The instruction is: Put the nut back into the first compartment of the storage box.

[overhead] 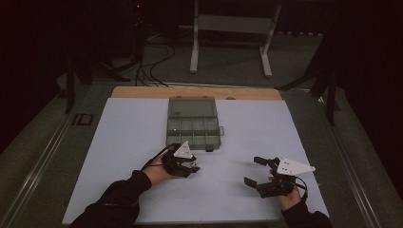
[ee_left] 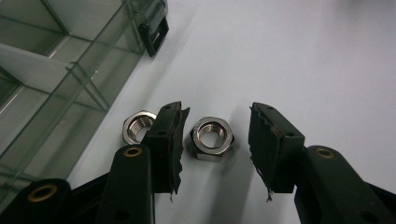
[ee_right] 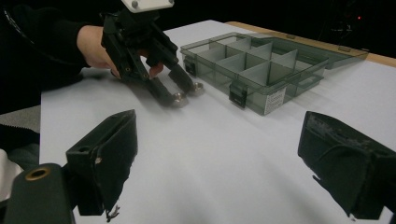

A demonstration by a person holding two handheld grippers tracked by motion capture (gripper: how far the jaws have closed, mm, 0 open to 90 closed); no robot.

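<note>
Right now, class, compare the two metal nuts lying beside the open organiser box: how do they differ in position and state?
The nut between the jaws lies in the gap of the left hand-held gripper, one pad at its side, the other apart; the outer nut lies outside that gap, partly hidden by a jaw. The outer nut sits nearer the organiser box; the nut between the jaws lies farther out on the white sheet. Both are shiny hexagonal nuts lying flat, holes up.

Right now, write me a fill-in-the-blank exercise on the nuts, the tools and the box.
1. The number of hex nuts lying on the white sheet is ____.
2. The left tool has one hex nut between its pads, and its jaws are not yet ____ on it.
3. The compartment box has its lid ____.
4. The right tool holds ____.

Missing words: two; closed; open; nothing
</note>
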